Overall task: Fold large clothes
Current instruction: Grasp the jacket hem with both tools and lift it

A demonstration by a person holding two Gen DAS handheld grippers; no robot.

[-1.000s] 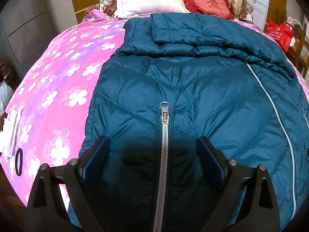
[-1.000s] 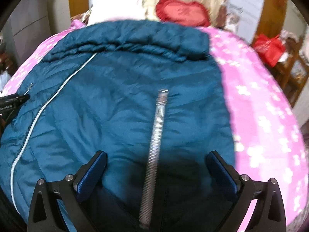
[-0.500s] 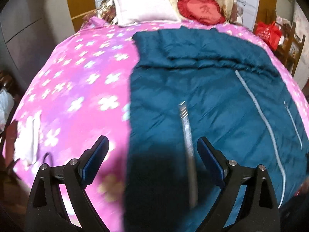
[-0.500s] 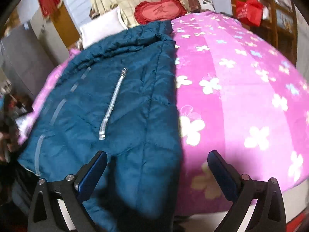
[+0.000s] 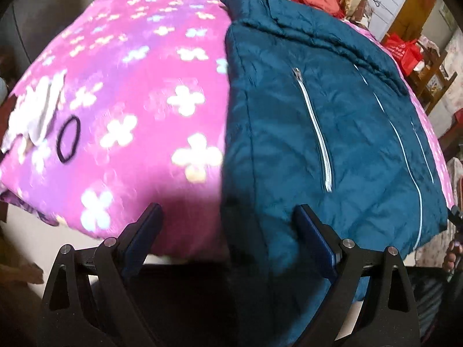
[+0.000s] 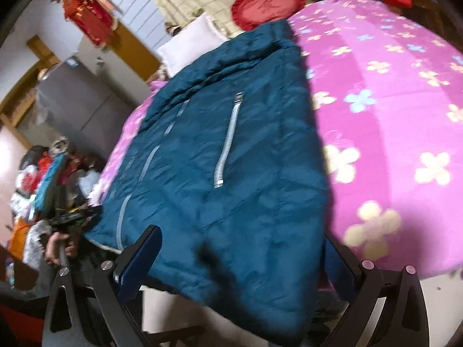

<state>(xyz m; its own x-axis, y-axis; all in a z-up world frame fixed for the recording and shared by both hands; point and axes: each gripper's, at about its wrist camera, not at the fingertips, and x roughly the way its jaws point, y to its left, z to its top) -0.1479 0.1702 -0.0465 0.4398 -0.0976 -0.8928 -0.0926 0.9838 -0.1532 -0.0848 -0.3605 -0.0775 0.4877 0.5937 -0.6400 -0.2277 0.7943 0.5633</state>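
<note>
Lying flat across the pink flowered bedspread (image 5: pixel 139 92), front side up, toward the right half of the bed in the left wrist view: a teal quilted down jacket (image 5: pixel 303 133), hem hanging over the near edge. Already narrowed, apparently, with a doubled layer bunched at the far end by the white pillow (image 6: pixel 191 40) and red heart cushion (image 6: pixel 266 5). Silver pocket zipper (image 5: pixel 315 133) running near-to-far down the middle panel, longer pale zipper lines to its right.

Left tongs (image 5: pixel 228 240) spread wide, straddling the jacket's left edge at the near hem, gripping nothing. Right tongs (image 6: pixel 240 263) likewise standing apart, with the near hem between the pads; contact hard to judge, cloth not visibly pinched.

Likely light for its bulk, soft and puffy, springing back when pressed. Shell probably slick nylon, so prone to sliding out of a shallow pinch and slipping over itself once folded. Best taken at the two near hem corners, biting deep through all layers at a stitched seam rather than a puffed cell. Worth avoiding the zipper teeth, hard and slippery. Black hair tie (image 5: pixel 68 138) and white cloth (image 5: pixel 34 110) far left on the bedspread, well apart from the jacket.
</note>
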